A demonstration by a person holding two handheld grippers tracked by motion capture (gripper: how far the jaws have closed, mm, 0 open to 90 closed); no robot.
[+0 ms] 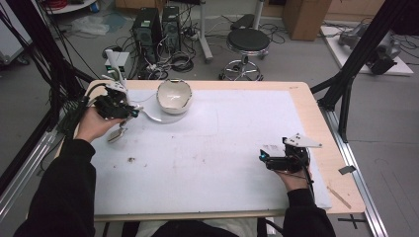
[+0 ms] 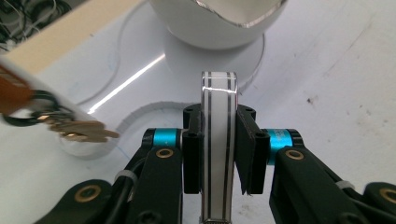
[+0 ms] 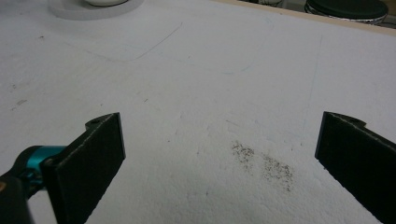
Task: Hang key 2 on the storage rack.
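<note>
Left gripper clamped on a striped white strip (no legible writing), right gripper wide apart.

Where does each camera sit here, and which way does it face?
High view: above the table's near side, looking forward and down at the white foam mat; sleeves and both hands show.
Left gripper view: on the left gripper, facing the white ceramic bowl; jaws clamp a white striped handle.
Right gripper view: on the right gripper, low over the mat; jaws apart.
Shared: the bowl, in the high and left gripper views.
</note>
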